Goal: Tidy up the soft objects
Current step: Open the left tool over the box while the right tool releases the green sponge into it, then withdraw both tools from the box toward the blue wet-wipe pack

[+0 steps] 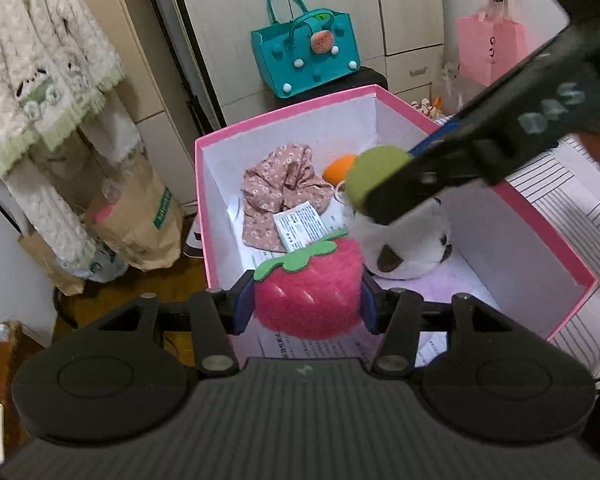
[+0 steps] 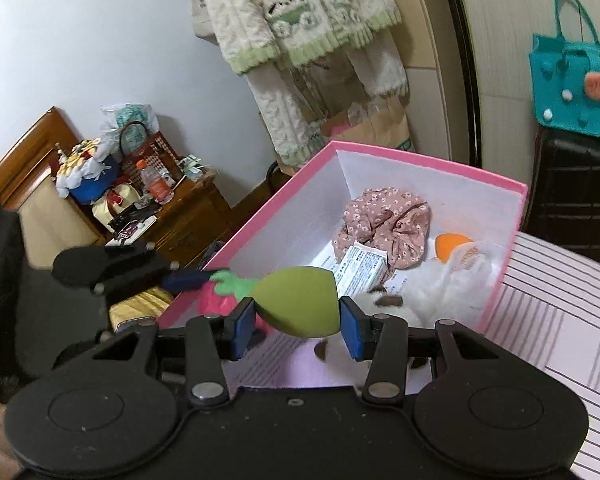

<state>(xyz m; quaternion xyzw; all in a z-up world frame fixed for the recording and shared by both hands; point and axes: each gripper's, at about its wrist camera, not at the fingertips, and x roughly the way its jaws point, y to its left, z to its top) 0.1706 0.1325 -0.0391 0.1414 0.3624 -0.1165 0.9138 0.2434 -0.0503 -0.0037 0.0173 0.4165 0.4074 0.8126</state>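
Left wrist view: we have the left gripper [image 1: 307,307] over the near edge of the pink box [image 1: 548,236], its blue pads at either flank of the pink strawberry plush [image 1: 310,292]; we cannot tell whether they press it or have just let go. Inside the box lie a floral cloth [image 1: 278,192], a white printed packet [image 1: 300,226], an orange ball [image 1: 338,169] and a white-and-brown plush [image 1: 410,242]. Coming in from the right, our right gripper [image 2: 298,326] is clamped on a green sponge egg [image 2: 298,302], held above the box's near side. On the right wrist view, the strawberry sits just beyond the egg, at the box's left wall.
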